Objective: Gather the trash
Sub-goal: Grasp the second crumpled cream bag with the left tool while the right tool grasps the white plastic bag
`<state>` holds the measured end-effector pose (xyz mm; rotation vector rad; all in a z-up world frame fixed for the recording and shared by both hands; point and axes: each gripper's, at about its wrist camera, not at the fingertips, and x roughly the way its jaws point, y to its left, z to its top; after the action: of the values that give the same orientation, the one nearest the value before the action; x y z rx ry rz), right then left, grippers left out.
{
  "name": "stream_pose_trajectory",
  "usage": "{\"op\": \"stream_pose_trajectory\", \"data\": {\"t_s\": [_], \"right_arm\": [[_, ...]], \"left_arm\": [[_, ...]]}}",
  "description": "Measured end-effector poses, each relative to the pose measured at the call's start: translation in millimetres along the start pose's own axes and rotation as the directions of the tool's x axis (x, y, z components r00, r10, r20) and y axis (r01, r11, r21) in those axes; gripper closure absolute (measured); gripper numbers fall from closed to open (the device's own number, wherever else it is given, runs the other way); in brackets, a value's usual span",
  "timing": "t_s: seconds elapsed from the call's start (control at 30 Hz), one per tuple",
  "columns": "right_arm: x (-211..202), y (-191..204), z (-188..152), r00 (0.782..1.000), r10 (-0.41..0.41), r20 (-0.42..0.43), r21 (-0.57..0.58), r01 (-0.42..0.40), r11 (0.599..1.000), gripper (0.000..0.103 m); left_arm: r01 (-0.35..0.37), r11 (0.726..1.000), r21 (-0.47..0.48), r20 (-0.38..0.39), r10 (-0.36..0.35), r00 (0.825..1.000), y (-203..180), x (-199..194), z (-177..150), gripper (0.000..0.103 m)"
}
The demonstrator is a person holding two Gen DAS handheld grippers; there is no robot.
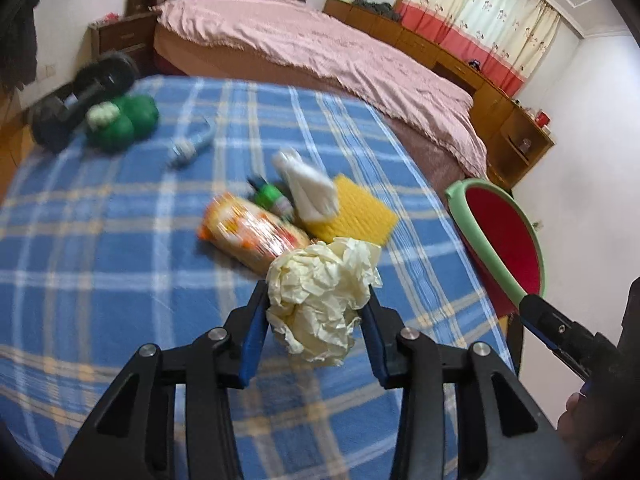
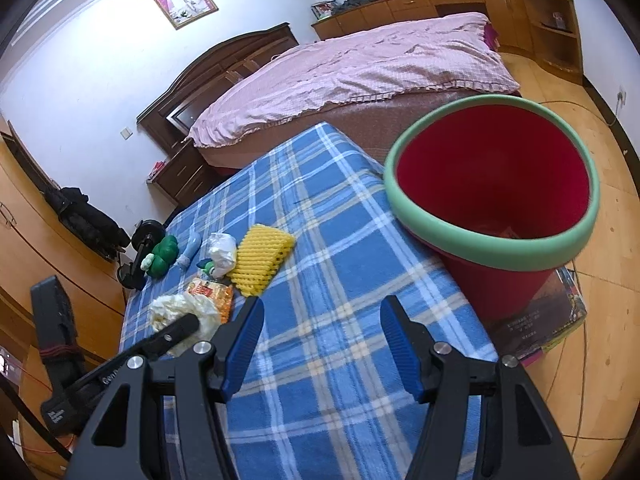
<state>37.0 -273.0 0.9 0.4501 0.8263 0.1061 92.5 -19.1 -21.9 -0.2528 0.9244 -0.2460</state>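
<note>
My left gripper [image 1: 316, 296] is shut on a crumpled cream paper wad [image 1: 320, 280], its blue pads pressing both sides, above the blue plaid cloth [image 1: 120, 240]. Behind the wad lie an orange snack wrapper [image 1: 244, 232], a yellow foam net [image 1: 356, 208], a white bag [image 1: 308, 184] and a small green bottle [image 1: 270, 196]. In the right wrist view my right gripper [image 2: 322, 320] stands open over the plaid cloth [image 2: 320, 220] with nothing between its fingers. A red bucket with a green rim [image 2: 496, 248] stands just right of it. The paper wad [image 2: 172, 308] shows at lower left.
A green plush toy [image 1: 120, 120], a black dumbbell [image 1: 80, 96] and a clear bottle [image 1: 190, 146] lie at the cloth's far left. A bed with a pink cover [image 1: 320, 52] stands behind. Wooden cabinets [image 2: 540, 20] line the far wall. The bucket rests on a printed box [image 2: 540, 328].
</note>
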Motion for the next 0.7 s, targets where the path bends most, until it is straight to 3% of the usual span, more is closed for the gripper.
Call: {"op": "stream_pose_trajectory", "data": {"t_s": [0.2, 0.7], "right_arm": [[15, 29, 10, 1.000, 0.002, -0.006, -0.062, -0.003, 0.998, 0.039], [100, 104, 23, 0.995, 0.020, -0.101, -0.174, -0.038, 0.984, 0.039]], "left_arm": [[-0.072, 0.997, -0.003, 0.063, 0.072, 0.995, 24, -13, 23, 0.059], [-0.148, 0.985, -0.093, 0.089, 0.156, 0.984, 95, -2, 46, 0.059]]}}
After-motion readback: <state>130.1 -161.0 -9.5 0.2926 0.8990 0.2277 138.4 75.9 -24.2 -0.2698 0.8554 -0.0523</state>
